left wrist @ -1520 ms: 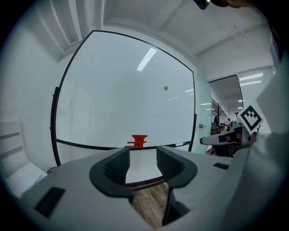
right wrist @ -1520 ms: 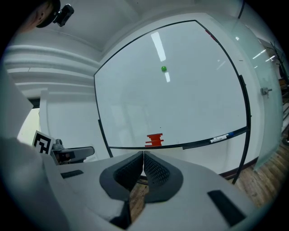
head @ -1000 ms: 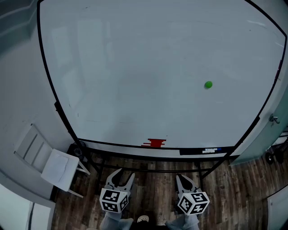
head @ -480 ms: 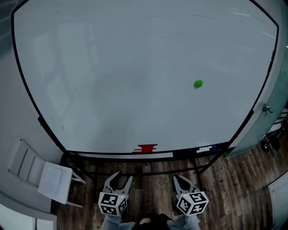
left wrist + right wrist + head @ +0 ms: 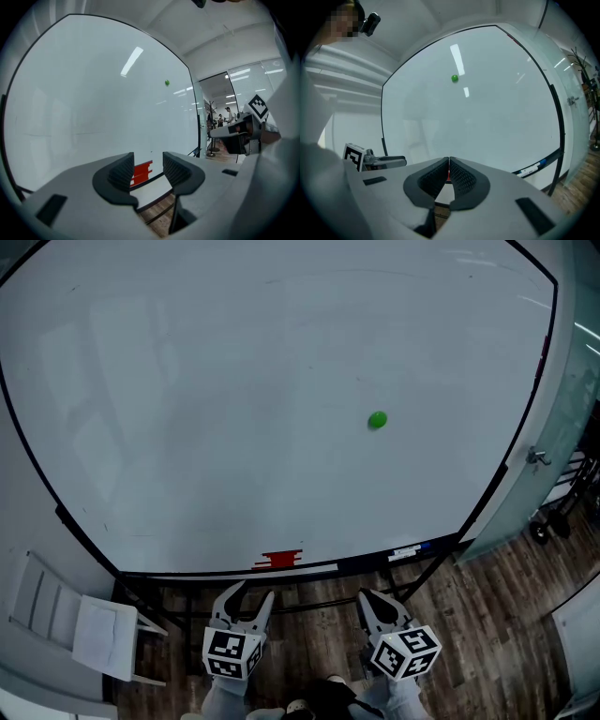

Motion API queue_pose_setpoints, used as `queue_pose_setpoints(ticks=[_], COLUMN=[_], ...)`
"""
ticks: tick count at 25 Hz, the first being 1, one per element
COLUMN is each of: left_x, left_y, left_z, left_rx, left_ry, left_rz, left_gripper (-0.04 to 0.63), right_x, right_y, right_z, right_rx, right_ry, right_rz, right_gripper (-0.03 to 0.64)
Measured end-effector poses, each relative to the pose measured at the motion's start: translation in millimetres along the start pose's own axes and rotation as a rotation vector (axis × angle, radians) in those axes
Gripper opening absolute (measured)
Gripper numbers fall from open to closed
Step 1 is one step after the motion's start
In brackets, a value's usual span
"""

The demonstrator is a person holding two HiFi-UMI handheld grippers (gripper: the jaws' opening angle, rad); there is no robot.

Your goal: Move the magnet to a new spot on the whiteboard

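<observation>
The green magnet (image 5: 377, 420) sits on the whiteboard (image 5: 234, 381), in the right half of the board, with bare white surface all around it. Both grippers are low in the head view, below the board's bottom edge and well apart from the magnet. From the left gripper (image 5: 242, 594) the magnet is at about 1 o'clock, and from the right gripper (image 5: 375, 601) it is almost straight at 12 o'clock.

In the left gripper view the jaws stand wide apart and hold nothing. A red eraser (image 5: 140, 172) on the board's ledge shows through the gap, and the magnet (image 5: 167, 83) is high above, near 12 o'clock. In the right gripper view the jaws are closed with their tips touching, with nothing between them. The magnet (image 5: 454, 78) is far above them at 12 o'clock. A marker (image 5: 533, 168) lies on the ledge at 3 o'clock.
</observation>
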State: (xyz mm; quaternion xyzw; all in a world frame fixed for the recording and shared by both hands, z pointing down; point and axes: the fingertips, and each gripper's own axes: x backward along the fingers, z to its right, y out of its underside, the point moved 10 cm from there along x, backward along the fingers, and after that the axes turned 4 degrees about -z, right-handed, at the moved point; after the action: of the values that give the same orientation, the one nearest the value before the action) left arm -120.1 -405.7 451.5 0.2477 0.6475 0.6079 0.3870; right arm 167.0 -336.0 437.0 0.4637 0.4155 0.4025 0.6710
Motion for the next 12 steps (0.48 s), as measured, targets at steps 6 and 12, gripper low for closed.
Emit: queue_pose_setpoints(ticks=[6,12], left_x=[-43,-81], left_y=[-51,-94], left_z=[14,27], left_rx=[-0.081,-0.131], left_ry=[0.046,0.081], left_rz=[0.059,0.119], left_gripper=[0.186,0.187], right_x=[-7,-16], right_y=[-36,-76], right_z=[27,51], right_rx=[0.049,0.106], right_ry=[0.009,0.018], right_rz=[0.035,0.088], right_gripper=[0.029,0.029])
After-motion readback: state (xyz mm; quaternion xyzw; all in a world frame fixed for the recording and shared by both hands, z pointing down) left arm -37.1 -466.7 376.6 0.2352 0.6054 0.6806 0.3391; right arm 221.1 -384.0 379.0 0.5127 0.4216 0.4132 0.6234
